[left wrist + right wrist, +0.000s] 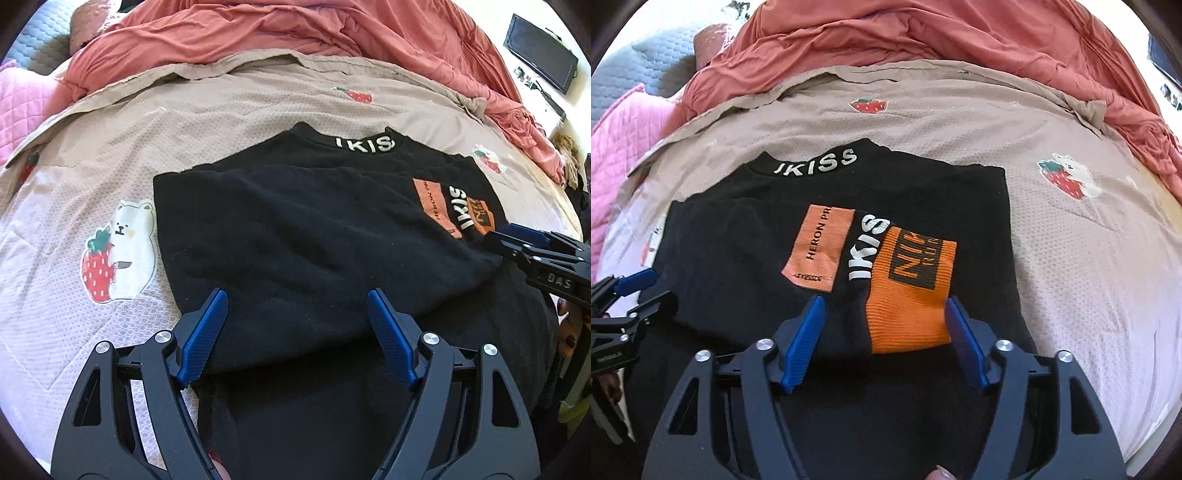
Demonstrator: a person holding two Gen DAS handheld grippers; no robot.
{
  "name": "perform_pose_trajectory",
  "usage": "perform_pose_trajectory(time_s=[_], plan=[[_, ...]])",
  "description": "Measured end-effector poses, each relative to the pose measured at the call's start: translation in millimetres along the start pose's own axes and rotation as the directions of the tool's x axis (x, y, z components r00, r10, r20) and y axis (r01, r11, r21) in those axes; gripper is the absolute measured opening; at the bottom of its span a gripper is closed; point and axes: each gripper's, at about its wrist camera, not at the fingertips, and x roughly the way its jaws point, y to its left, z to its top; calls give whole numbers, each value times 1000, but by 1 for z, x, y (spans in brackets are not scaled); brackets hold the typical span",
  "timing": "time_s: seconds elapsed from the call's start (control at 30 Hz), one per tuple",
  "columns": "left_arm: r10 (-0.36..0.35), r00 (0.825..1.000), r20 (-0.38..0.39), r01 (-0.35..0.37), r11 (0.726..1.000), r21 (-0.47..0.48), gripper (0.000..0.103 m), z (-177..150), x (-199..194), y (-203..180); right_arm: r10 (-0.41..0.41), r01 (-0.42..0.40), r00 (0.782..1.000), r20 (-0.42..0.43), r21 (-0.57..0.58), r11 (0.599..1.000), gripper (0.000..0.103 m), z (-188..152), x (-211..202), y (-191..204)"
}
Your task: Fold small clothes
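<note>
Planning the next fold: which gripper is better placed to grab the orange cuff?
Right. The right gripper hangs open directly over the orange cuff, a blue finger on either side. The left gripper is open over plain black cloth of the shirt, away from it.

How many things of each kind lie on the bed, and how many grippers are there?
Black sweatshirt: 1
Beige bedspread with strawberry pictures: 1
Red blanket: 1
Pink quilt: 1
Grippers: 2, the left gripper and the right gripper, both open
Total: 6
</note>
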Motion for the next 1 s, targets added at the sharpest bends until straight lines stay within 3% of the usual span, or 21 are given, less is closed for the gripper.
perform_pose_trajectory(time_s=[0.07,0.2,0.3,0.4,1.0], plan=[[6,1000,4,-6,1000,-2,74,2,-3,1,5,-5,999,31,11,1000,87,3,-9,-1],[14,1000,18,-13,1000,-24,81,5,-14,5,26,-28,999,41,35,999,87,8,-20,0],[31,999,40,-30,999,-26,88,8,-23,6,19,-21,997,80,17,1000,97,11,-32,5],[43,997,62,-41,999,-27,94,9,-32,7,25,-26,995,100,11,1000,97,13,-39,9],[111,989,92,-104,991,-84,94,2,-66,18,62,-68,986,158,34,997,98,2,-67,21]])
